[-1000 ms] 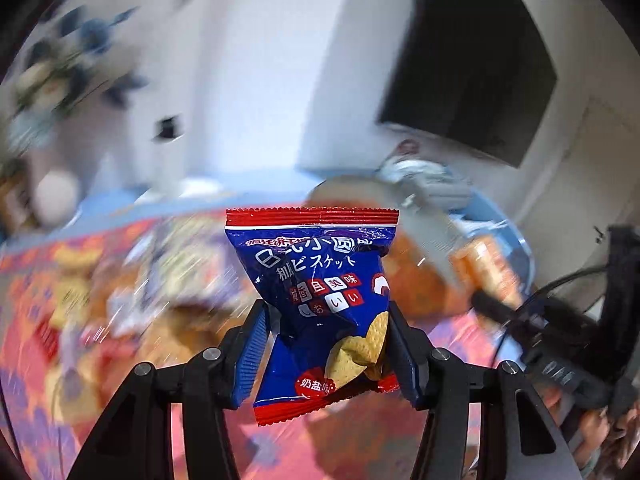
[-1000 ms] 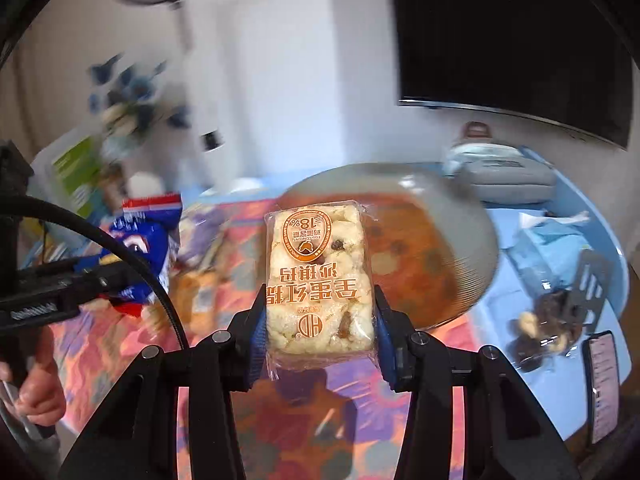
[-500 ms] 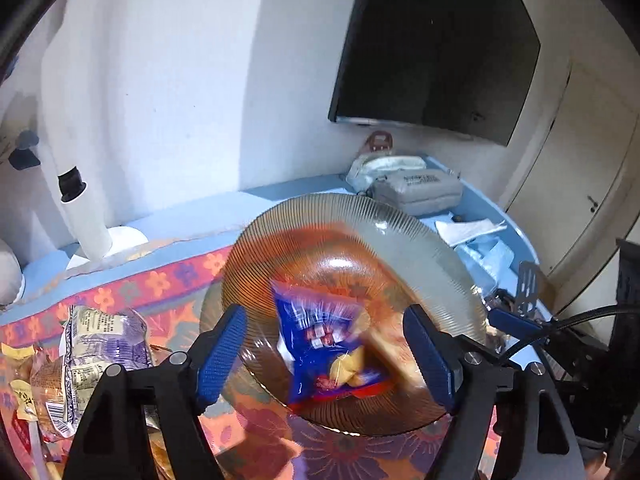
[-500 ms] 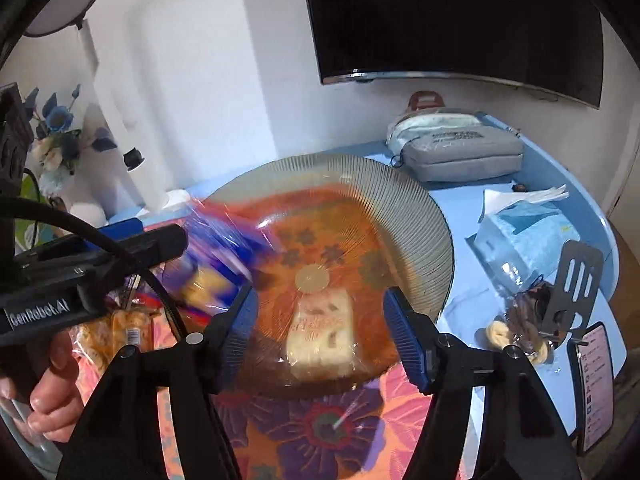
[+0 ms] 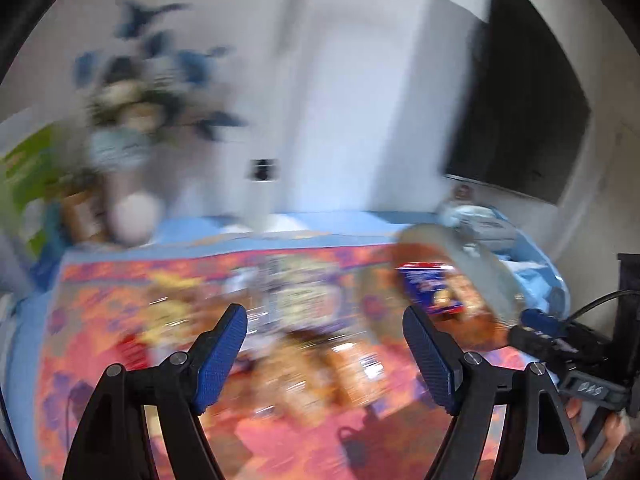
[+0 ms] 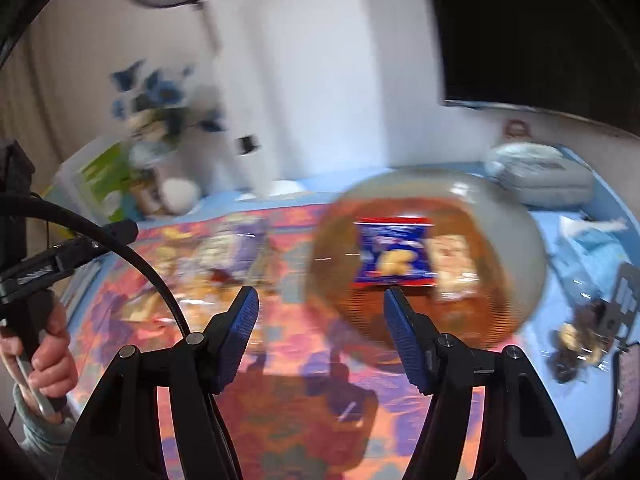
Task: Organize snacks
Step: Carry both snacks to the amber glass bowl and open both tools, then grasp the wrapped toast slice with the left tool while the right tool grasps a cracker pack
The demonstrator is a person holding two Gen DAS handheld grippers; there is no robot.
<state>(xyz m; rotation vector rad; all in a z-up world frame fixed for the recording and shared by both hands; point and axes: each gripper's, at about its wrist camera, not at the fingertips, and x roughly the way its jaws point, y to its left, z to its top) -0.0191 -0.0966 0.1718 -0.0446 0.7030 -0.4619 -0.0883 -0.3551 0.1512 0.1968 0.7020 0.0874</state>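
Observation:
A ribbed glass bowl (image 6: 524, 240) stands on the floral cloth (image 6: 288, 392). In it lie a blue biscuit packet (image 6: 394, 256) and, to its right, a pale cake packet (image 6: 454, 268). My right gripper (image 6: 322, 296) is open and empty, just in front of the bowl's near left rim. The left wrist view is blurred. My left gripper (image 5: 324, 312) is open wide with nothing between its fingers, over a heap of loose snack packets (image 5: 296, 300). There the bowl (image 5: 484, 268) with the blue packet (image 5: 430, 288) sits off to the right.
More loose snacks (image 6: 224, 256) lie left of the bowl. A grey pouch (image 6: 544, 184), a tissue pack (image 6: 588, 240) and a dark spatula (image 6: 624, 296) sit on the blue table at right. A flower vase (image 6: 160, 120) stands at the back left. A hand (image 6: 52, 356) holds the other tool.
Both grippers opened and let their packets go into the bowl. The left gripper then swung left toward the snack heap. The right one drew back and turned slightly left.

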